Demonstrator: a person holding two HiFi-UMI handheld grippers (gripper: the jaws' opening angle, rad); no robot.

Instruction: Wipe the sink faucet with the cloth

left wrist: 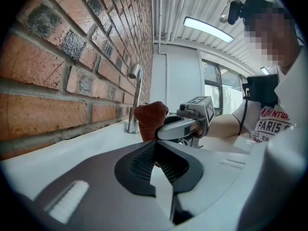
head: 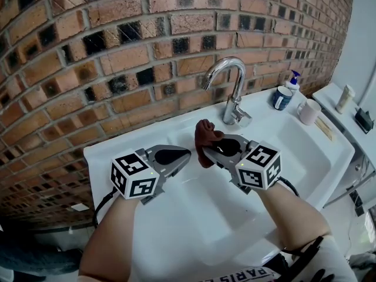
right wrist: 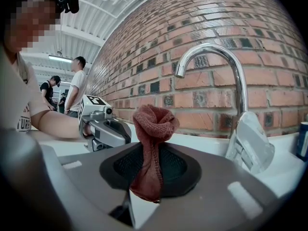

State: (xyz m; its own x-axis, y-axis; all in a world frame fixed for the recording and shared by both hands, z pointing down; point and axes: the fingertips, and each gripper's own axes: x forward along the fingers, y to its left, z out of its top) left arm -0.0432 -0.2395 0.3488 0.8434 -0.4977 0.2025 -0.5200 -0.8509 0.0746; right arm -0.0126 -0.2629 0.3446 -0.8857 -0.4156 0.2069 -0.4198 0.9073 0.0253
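Note:
A curved chrome faucet [head: 233,89] stands at the back of the white sink [head: 305,157], against the brick wall. My right gripper [head: 205,150] is shut on a reddish-brown cloth [head: 205,138], whose bunched end sticks up past the fingertips. It hovers over the basin, just in front and left of the faucet. In the right gripper view the cloth [right wrist: 154,125] hangs through the right gripper [right wrist: 151,150], with the faucet [right wrist: 239,83] close on the right. My left gripper [head: 186,156] is shut and holds nothing, its tip beside the cloth [left wrist: 150,117].
On the sink's back right ledge stand a spray bottle [head: 292,81], a dark blue cup [head: 282,98] and a white mug [head: 309,111]. A side shelf [head: 341,119] on the right carries a bottle [head: 345,98]. Two people [right wrist: 76,85] stand far off.

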